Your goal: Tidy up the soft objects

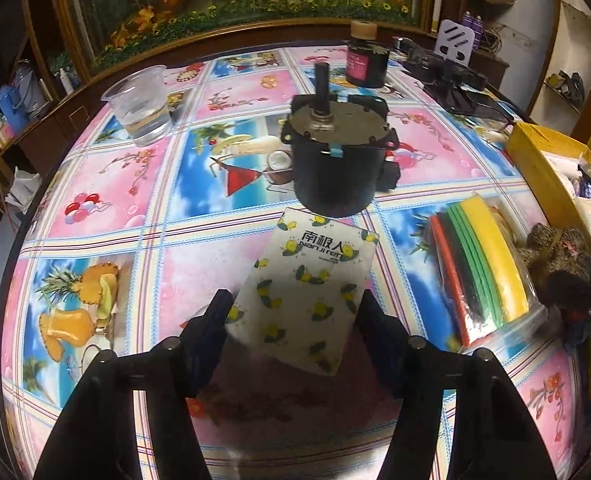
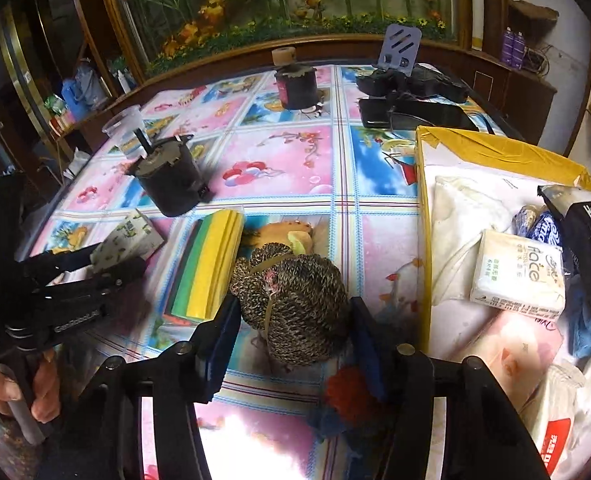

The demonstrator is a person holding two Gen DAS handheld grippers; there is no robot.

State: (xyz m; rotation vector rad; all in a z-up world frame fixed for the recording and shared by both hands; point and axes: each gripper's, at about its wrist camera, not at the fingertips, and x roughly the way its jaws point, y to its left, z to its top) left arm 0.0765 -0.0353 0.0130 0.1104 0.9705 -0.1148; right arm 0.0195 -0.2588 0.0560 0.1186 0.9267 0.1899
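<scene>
The lemon-printed tissue pack point(image 1: 309, 286) is clamped across its width by the left gripper point(image 1: 295, 312) and appears raised at a tilt above the table point(image 1: 143, 184), while the knitted bundle point(image 2: 295, 304) lies between the right gripper point(image 2: 293, 320)'s fingers, near the yellow box point(image 2: 423, 184). Whether those pads press it cannot be told. Both are judged light and yielding, so each is best taken mid-body with moderate squeeze.

The lemon-print tissue pack point(image 1: 303, 284) reads "南极人 Nanjiren". In the box point(image 2: 423, 216), a white pack point(image 2: 519, 276) reads "face". The black bag point(image 2: 587, 240) beside it shows "七欣天". The left gripper point(image 2: 107, 264) carries small print too blurred to make out.
</scene>
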